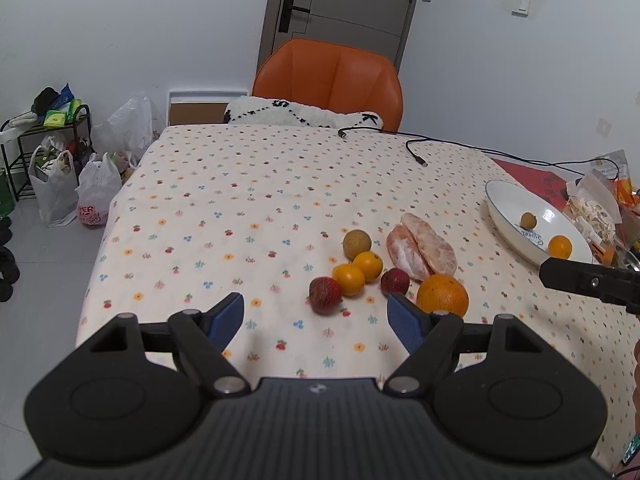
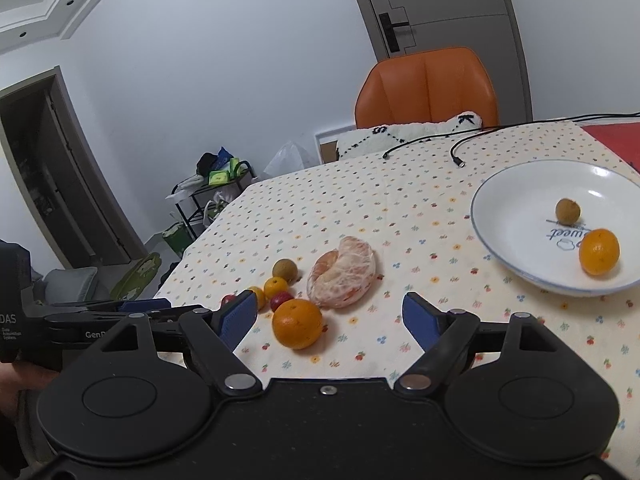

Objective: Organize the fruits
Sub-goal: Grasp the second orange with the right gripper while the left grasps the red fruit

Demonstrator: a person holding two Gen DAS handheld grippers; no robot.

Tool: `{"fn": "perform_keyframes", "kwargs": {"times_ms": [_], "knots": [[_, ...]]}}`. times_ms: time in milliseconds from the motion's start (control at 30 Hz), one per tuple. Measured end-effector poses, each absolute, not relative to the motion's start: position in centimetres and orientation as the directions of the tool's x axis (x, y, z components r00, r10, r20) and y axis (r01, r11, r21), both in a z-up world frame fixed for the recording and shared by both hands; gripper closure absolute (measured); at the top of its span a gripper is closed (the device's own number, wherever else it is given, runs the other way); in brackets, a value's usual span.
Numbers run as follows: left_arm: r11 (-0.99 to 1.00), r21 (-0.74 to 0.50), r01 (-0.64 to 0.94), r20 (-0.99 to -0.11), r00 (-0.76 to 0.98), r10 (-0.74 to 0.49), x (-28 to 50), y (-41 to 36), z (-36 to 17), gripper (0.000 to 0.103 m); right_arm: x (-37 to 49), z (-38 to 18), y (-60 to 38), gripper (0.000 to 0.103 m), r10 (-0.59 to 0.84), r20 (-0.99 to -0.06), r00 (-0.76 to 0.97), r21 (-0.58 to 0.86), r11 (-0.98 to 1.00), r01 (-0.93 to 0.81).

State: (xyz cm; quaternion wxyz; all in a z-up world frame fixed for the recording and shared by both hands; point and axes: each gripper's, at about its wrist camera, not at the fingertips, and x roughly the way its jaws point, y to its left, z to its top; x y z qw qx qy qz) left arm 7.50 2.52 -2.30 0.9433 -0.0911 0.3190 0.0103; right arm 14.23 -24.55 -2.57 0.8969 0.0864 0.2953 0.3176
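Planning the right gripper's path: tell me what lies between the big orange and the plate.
Only bare tablecloth separates the big orange from the plate, clearest in the right wrist view; the peeled citrus sits behind that line.

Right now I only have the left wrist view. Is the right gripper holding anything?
Observer: No. The right gripper has its blue fingers open and nothing between them. The large round orange lies on the tablecloth just ahead.
Operator: Anything in the plate hidden behind that gripper?
Observer: No. The white round plate holds only a small brown round fruit and a small orange citrus, which sit apart.
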Motion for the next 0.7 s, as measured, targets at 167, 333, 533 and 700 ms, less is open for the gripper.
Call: {"fn": "perform_keyframes", "kwargs": {"times_ms": [167,333,533,700], "knots": [[0.982,-0.171,-0.082,-0.607,0.794,-0.039,7.0,2.5,-2.7,0.026,13.6,-3.1,-24.1,0.022,0.614,-0.494,0.615,0.337,0.788,-0.516],[0.983,-0.165,-0.080,-0.615,0.787,-0.040,6.5,2.5,-3.0,0.027,12.8,-3.7,-23.5,0.022,0.607,-0.512,0.607,0.337,0.793,-0.508],[0.984,-0.163,-0.077,-0.621,0.783,-0.041,6.3,2.5,-3.3,0.028,12.1,-4.3,-22.4,0.022,0.600,-0.527,0.601,0.322,0.796,-0.513],[0.982,-0.169,-0.085,-0.616,0.787,-0.038,6.5,2.6,-3.5,0.030,12.1,-4.6,-21.4,0.022,0.596,-0.535,0.599,0.312,0.798,-0.515]]}}
